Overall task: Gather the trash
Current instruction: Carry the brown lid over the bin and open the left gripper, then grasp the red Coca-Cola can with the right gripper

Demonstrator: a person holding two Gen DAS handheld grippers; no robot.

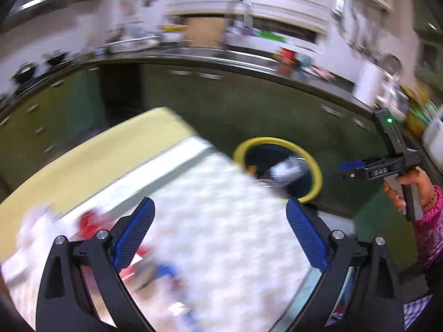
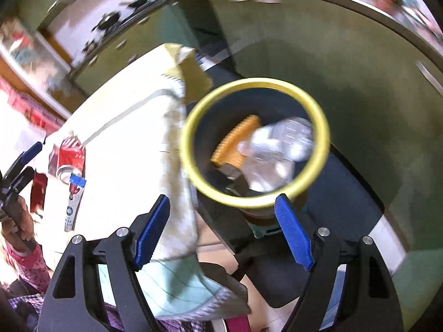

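A dark bin with a yellow rim [image 2: 325,138] stands on the floor beside the table; it holds a clear plastic bottle [image 2: 279,146] and an orange packet [image 2: 235,144]. My right gripper [image 2: 223,229] is open and empty, above the bin's near edge. A crushed red can [image 2: 67,157] and a tube with a blue cap [image 2: 73,202] lie on the white tablecloth [image 2: 124,152]. My left gripper [image 1: 220,235] is open and empty over the blurred cloth [image 1: 221,221], with red trash [image 1: 88,224] to its left. The bin also shows in the left wrist view [image 1: 318,177].
Green kitchen cabinets [image 1: 249,102] and a cluttered counter [image 1: 290,61] with a sink run behind. The table edge hangs next to the bin. The right gripper [image 1: 360,167], in a hand, shows at the right of the left wrist view.
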